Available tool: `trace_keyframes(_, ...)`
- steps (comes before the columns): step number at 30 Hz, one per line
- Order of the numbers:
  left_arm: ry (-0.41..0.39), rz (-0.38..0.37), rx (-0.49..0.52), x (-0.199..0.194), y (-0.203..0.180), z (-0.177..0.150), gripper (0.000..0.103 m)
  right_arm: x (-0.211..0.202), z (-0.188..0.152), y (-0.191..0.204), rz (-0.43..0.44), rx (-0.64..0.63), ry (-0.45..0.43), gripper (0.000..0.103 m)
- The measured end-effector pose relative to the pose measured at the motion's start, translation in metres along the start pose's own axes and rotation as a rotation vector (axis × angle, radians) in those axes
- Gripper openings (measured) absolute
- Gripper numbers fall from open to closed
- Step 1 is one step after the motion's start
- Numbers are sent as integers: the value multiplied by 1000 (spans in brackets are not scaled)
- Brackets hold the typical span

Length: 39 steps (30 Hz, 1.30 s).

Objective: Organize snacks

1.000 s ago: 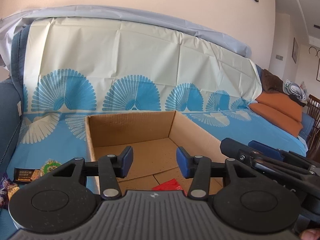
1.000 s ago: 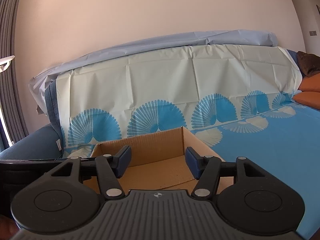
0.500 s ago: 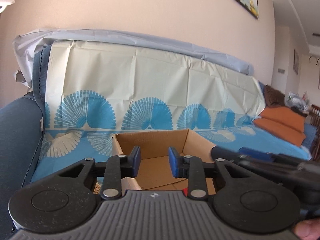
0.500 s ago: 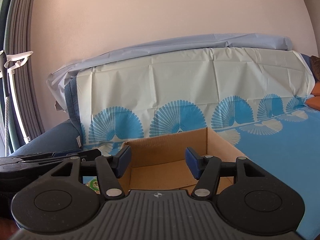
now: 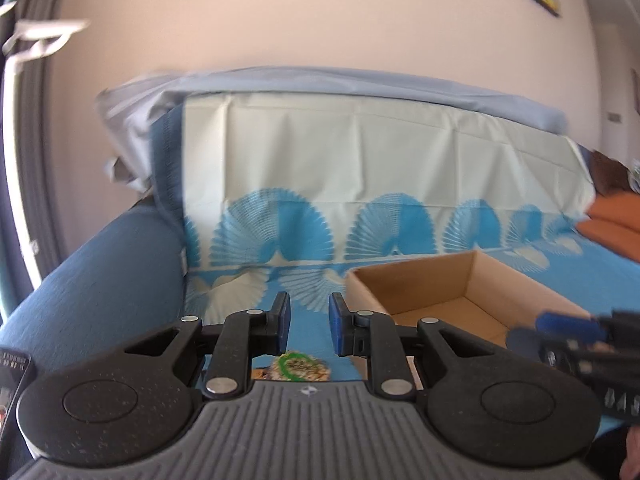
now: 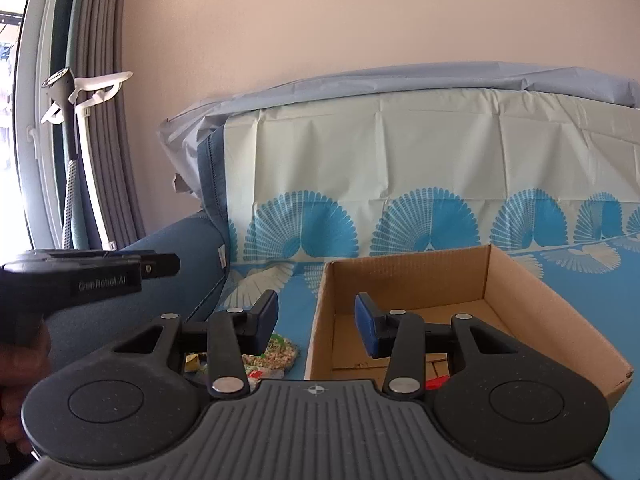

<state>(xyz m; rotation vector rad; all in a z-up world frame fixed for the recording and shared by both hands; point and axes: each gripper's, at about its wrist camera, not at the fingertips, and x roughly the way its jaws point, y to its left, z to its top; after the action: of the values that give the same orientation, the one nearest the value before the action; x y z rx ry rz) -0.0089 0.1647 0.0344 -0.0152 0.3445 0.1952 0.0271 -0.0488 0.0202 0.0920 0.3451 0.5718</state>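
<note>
Through the left wrist camera we see the left gripper (image 5: 309, 324) held above a sofa seat, its two blue-padded fingers (image 5: 282, 322) a narrow gap apart with nothing between them. Just below that gap lies a round snack packet (image 5: 299, 367) with a green ring on its label, resting on the blue patterned cover (image 5: 256, 292) and partly hidden by the gripper body. To the right of the fingers sits an open cardboard box (image 5: 408, 284), its near left corner just beside the right finger in this view. At the far right edge the other tool shows as a blurred black shape with a blue tip.

Through the right wrist camera we see the right gripper (image 6: 316, 324) with its blue-padded fingers (image 6: 366, 330) set wide apart and holding nothing. Its left finger hangs over the cover, while its right finger hangs over the cardboard box (image 6: 404, 276). Under the left finger lies a small heap of snack packets (image 6: 276, 354), green, yellow and red among them, just outside the box's left wall. Inside the box, near the front, a red wrapper (image 6: 437, 382) peeks out beside the gripper body. At the left, a hand (image 6: 20, 364) holds the other gripper's black handle, which points toward the sofa armrest (image 6: 176, 236). Behind everything, the sofa back is draped in a cream sheet with blue fan shapes (image 6: 432, 220).
</note>
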Motion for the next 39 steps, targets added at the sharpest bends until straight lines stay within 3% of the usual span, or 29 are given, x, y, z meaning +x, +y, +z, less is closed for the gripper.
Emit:
trace_keyframes(10,204,89,-308,52,71,-8,23,5,-29,44,175,-228,27,44)
trace_keyframes(16,291,140,-362,70,96,-20,23,26,-47,71,270,-275,112,44)
trace_keyframes(22,370,140,-421,84,112,-30,23,70,-65,83,246,-256,240,46)
trace_keyframes(28,428,132,-514,99,123,-39,42,101,-72,89,214,-233,282,65)
trace_keyframes(32,443,135,-546,111,122,-40,45,124,-74,91,169,-233,308,79)
trace_keyframes(39,478,162,-569,136,121,-45,50,171,-82,89,107,-203,403,81)
